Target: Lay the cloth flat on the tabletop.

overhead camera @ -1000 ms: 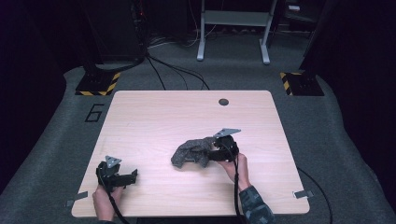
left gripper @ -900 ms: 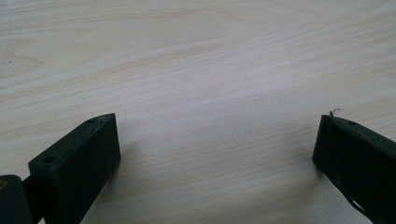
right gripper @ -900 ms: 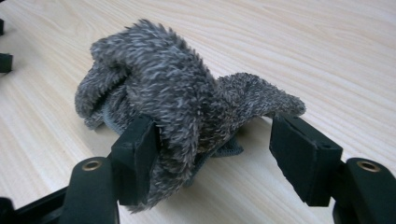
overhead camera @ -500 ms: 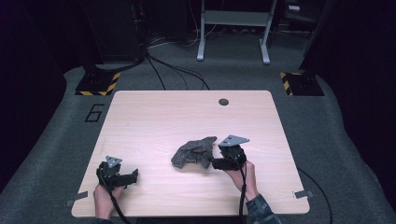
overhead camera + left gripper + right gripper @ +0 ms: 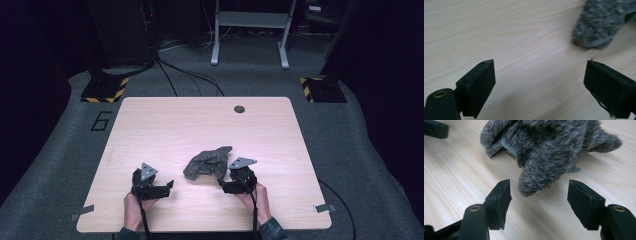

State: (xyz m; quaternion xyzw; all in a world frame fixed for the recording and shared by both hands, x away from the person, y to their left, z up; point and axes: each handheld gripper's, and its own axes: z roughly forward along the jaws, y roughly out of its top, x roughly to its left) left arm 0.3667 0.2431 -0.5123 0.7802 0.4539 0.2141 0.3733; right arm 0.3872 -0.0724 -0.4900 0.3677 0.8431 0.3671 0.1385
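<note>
A crumpled grey knitted cloth (image 5: 207, 162) lies on the wooden table (image 5: 200, 120), right of centre near the front. My right gripper (image 5: 221, 184) sits just at its right front. In the right gripper view the cloth (image 5: 549, 147) bulges toward my open right gripper (image 5: 539, 182), and its near lobe sits just ahead of the pads without touching them. My left gripper (image 5: 169, 187) points right, a short way left of the cloth. Its jaws have just been closing a little and still stand wide in the left gripper view (image 5: 539, 62), with bare table between them and the cloth (image 5: 604, 22) ahead at upper right.
A dark round grommet (image 5: 239, 109) sits near the table's far edge. Grey tape tabs (image 5: 324, 207) mark the front corners. Beyond the table are cables, a metal stand (image 5: 250, 30) and striped floor plates (image 5: 105, 92). The left gripper's jaw (image 5: 435, 128) shows at the top left of the right gripper view.
My left hand slid right toward the cloth. My right gripper drew back off the cloth toward the front edge and sank lower. The cloth stayed where it lay.
</note>
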